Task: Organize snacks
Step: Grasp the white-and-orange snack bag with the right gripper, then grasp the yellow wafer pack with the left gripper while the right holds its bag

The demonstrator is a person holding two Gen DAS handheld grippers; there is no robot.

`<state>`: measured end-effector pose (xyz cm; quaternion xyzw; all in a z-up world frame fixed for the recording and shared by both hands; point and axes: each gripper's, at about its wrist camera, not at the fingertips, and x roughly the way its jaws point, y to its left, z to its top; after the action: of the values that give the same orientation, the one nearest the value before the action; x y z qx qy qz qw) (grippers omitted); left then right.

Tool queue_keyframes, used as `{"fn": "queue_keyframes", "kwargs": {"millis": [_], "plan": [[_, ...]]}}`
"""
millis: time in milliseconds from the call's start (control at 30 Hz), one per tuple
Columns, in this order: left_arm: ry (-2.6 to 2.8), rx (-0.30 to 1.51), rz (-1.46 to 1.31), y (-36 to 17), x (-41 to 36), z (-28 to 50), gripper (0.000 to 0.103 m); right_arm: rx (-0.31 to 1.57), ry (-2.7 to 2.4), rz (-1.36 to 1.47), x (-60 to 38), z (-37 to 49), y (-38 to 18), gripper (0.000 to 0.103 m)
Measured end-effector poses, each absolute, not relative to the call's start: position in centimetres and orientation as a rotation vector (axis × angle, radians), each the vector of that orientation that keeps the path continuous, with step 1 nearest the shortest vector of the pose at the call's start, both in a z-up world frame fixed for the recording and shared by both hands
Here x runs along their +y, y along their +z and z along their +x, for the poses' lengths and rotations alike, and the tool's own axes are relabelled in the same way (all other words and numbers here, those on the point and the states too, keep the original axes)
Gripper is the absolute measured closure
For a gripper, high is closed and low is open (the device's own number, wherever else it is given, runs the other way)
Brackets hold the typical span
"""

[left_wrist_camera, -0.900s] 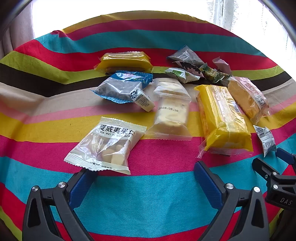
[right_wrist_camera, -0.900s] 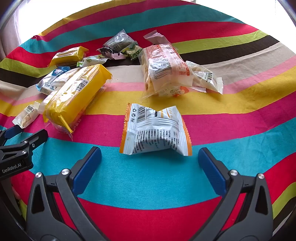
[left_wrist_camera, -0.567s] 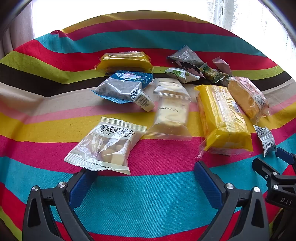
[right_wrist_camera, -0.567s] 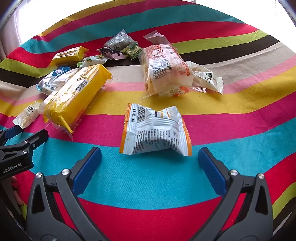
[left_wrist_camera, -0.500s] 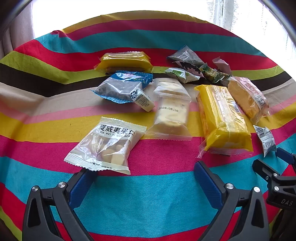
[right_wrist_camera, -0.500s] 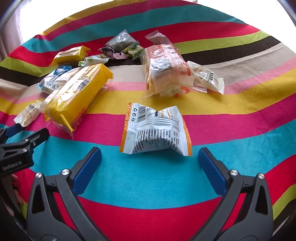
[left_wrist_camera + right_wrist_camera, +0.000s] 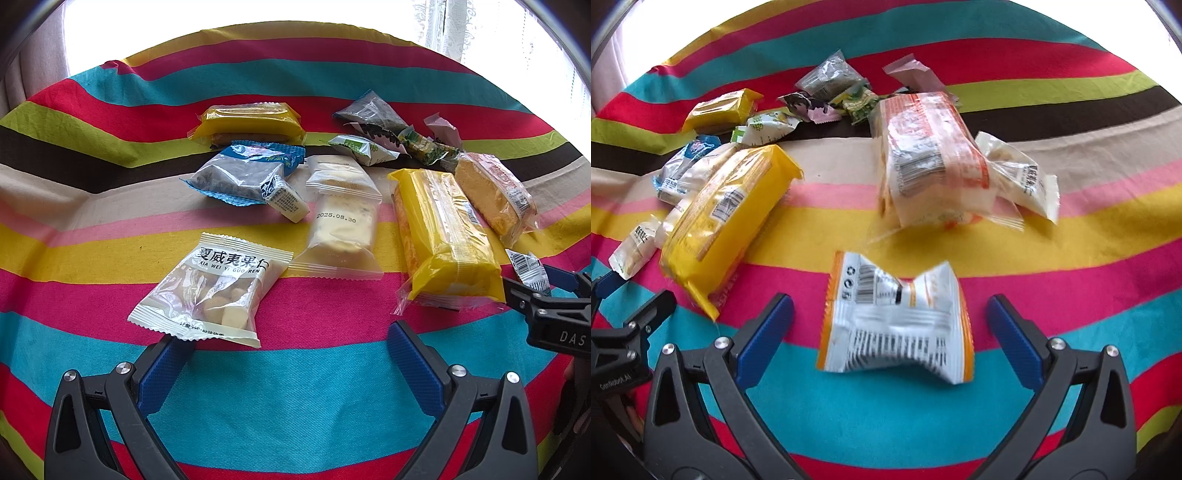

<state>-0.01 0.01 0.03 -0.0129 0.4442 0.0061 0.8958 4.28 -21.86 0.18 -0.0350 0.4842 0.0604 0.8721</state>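
Several wrapped snacks lie on a striped cloth. My right gripper [image 7: 890, 325] is open, its blue fingers either side of a white-and-orange packet [image 7: 895, 325] lying flat. Beyond it lie an orange-printed bread pack [image 7: 931, 162] and a long yellow cake pack [image 7: 727, 218]. My left gripper [image 7: 284, 354] is open and empty; its left finger [image 7: 162, 369] sits at the near edge of a clear nut packet [image 7: 214, 291]. A dated clear packet [image 7: 343, 229], a blue packet [image 7: 243, 173] and the yellow cake pack [image 7: 443, 232] lie further out.
The striped cloth [image 7: 295, 387] covers the whole surface. A small yellow pack [image 7: 247, 122] and several small sweets [image 7: 384, 133] lie at the far side. The right gripper shows at the left view's right edge [image 7: 550, 310]. A bright window lies behind.
My right gripper has moved forward, so the white-and-orange packet now lies between its fingers. The left gripper and its view have not changed.
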Motion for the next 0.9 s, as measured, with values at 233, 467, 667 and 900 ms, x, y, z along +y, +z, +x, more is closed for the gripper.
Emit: {"fn": "queue_keyframes", "kwargs": {"millis": [233, 467, 667, 900], "plan": [[-0.030, 0.958, 0.001, 0.1, -0.1, -0.5, 0.000, 0.967, 0.179, -0.057, -22.7, 1.4, 1.3, 0.058], [-0.060, 0.850, -0.025, 2.9, -1.0, -4.2, 0.001, 0.932, 0.212, -0.045, -24.1, -0.9, 1.2, 0.060], [-0.184, 0.887, -0.009, 4.1, -5.8, -0.7, 0.000, 0.908, 0.209, -0.033, -24.1, -2.2, 1.1, 0.059], [-0.152, 0.943, 0.066, 2.2, -10.0, 5.4, 0.012, 0.896, 0.180, -0.081, -23.1, -2.6, 1.0, 0.059]]}}
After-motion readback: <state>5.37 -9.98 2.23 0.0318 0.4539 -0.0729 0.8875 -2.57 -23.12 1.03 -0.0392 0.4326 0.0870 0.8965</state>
